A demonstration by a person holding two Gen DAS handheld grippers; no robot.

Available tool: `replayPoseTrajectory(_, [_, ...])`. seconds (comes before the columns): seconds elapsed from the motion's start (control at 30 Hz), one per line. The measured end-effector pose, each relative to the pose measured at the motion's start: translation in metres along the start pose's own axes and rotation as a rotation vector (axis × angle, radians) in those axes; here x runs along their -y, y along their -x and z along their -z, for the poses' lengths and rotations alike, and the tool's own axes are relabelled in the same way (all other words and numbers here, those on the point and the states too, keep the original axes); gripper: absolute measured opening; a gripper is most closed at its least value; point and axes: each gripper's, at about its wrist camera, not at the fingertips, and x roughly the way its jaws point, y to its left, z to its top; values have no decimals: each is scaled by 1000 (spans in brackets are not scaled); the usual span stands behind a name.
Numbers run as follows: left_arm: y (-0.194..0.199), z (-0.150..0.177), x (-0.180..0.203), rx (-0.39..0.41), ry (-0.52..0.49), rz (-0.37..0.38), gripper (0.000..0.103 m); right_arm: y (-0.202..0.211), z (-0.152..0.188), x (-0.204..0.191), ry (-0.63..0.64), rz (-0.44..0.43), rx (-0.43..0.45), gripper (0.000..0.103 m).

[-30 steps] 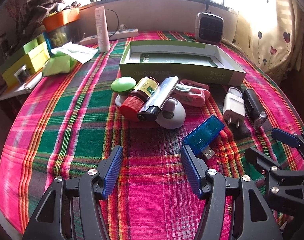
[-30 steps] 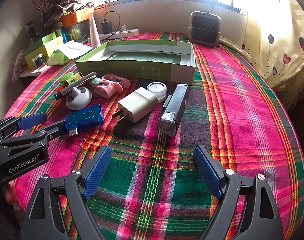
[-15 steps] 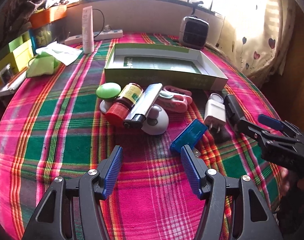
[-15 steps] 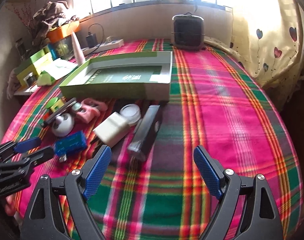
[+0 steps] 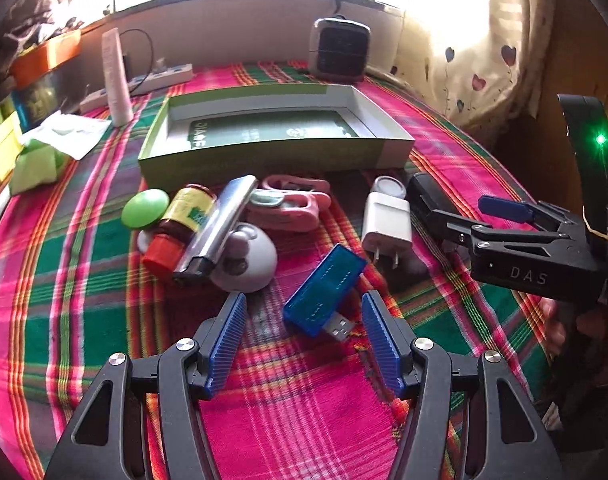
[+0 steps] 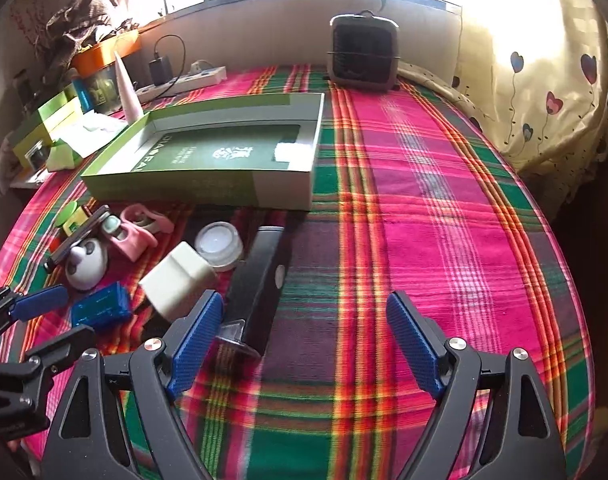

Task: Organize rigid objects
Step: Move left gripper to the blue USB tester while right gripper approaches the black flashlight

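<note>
A blue USB device (image 5: 323, 290) lies on the plaid cloth just ahead of my open left gripper (image 5: 304, 340), its plug end reaching between the fingertips. Behind it sit a white panda figure (image 5: 246, 264), a silver lighter (image 5: 218, 226), a red-capped bottle (image 5: 180, 228), a green round lid (image 5: 145, 208), a pink clip (image 5: 292, 204), a white charger (image 5: 386, 222) and a black bar (image 6: 260, 280). My right gripper (image 6: 304, 340) is open; its left finger is beside the black bar's near end. An open green box (image 6: 208, 176) lies beyond.
A small heater (image 6: 363, 54) stands at the back by the window. A white tube (image 5: 116, 76), a power strip (image 5: 160, 78) and green boxes (image 6: 48, 128) crowd the back left. A clear round jar (image 6: 219, 246) sits by the charger. Plaid cloth (image 6: 444, 220) stretches right.
Both grippers have moved forward and lower toward the objects. The left one now has the blue USB device at its fingertips; the right one has come up beside the black bar.
</note>
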Motion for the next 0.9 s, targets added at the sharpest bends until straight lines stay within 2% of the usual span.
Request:
replayPoseTrajectory(0.23, [-11, -8, 9, -20, -19, 15, 59, -3, -1, 14, -19, -8, -25, 69])
replayPoseTrajectory(0.43, [-13, -11, 12, -25, -31, 14, 58, -6, -4, 15, 20, -42, -27, 59])
replayPoseTrajectory(0.7, [-15, -14, 16, -27, -24, 36, 48, -8, -6, 10, 94, -89, -27, 42])
replayPoseTrajectory(0.8, [-15, -14, 19, -29, -23, 47, 45, -8, -6, 9, 108, -99, -26, 33])
replayPoseTrajectory(0.9, [-14, -13, 22, -33, -22, 56, 43, -8, -6, 10, 112, -107, -26, 31])
